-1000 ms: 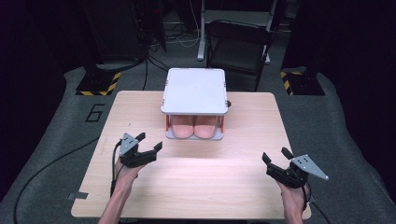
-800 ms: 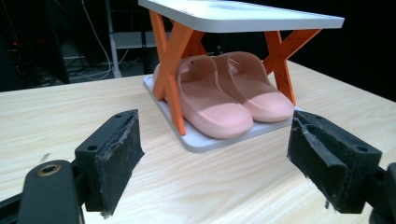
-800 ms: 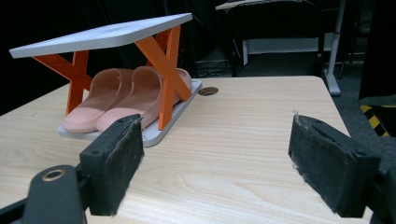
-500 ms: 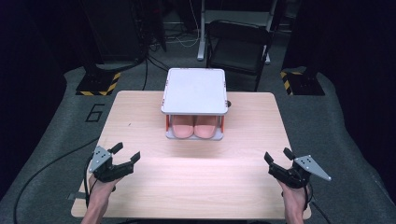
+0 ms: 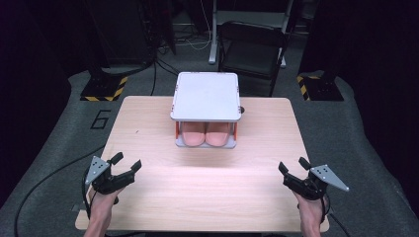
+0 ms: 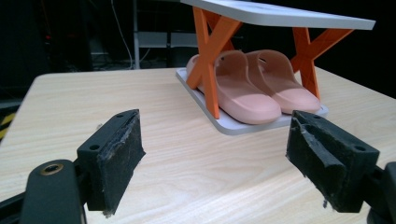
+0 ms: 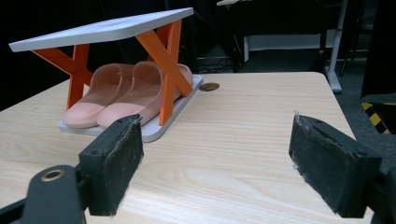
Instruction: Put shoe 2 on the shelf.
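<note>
The black two-jaw left gripper and the black two-jaw right gripper each carry a grey three-cornered plate with small holes. Their soft pads look worn and frayed. Forearms are bare.

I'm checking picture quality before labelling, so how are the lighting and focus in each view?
High view: the table is brightly lit, with a pale glare band across its near part, and the surroundings are dark. Left gripper view: the slippers are sharp. Right gripper view: the rack is clear against a black background.

Light wooden table; small rack with seemingly pink slippers on it.
</note>
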`<move>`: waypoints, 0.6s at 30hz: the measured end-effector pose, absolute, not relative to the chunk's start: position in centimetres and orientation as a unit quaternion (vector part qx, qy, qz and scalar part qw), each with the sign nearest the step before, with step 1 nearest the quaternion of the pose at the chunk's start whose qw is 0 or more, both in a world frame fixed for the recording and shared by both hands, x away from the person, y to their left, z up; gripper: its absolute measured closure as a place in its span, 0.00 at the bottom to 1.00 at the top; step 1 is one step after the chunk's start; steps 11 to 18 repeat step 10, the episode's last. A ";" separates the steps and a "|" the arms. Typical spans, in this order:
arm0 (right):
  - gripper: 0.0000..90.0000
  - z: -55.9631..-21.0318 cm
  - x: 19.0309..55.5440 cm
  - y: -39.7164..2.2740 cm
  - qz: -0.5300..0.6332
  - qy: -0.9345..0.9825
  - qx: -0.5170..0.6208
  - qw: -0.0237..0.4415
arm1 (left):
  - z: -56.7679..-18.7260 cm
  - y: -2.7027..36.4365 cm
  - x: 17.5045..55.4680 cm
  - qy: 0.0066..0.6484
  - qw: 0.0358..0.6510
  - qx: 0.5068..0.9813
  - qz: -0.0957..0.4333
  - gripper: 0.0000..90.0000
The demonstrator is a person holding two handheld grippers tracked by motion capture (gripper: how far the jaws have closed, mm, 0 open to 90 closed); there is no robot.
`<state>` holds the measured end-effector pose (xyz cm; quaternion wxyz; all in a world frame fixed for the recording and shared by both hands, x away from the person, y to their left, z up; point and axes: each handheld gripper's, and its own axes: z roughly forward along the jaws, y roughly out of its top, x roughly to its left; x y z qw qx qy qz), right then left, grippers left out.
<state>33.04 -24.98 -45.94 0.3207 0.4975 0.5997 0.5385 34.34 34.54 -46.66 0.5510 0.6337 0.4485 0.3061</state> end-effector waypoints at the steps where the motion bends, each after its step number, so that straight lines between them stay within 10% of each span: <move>1: 0.19 -45.9 33.0 -25.0 0.538 0.600 0.498 0.321 | -46.7 34.6 34.4 0.450 0.552 0.632 0.306 0.20; 18: 0.17 -46.2 33.3 -24.7 0.533 0.609 0.494 0.318 | -46.9 34.7 34.4 0.466 0.552 0.623 0.301 0.20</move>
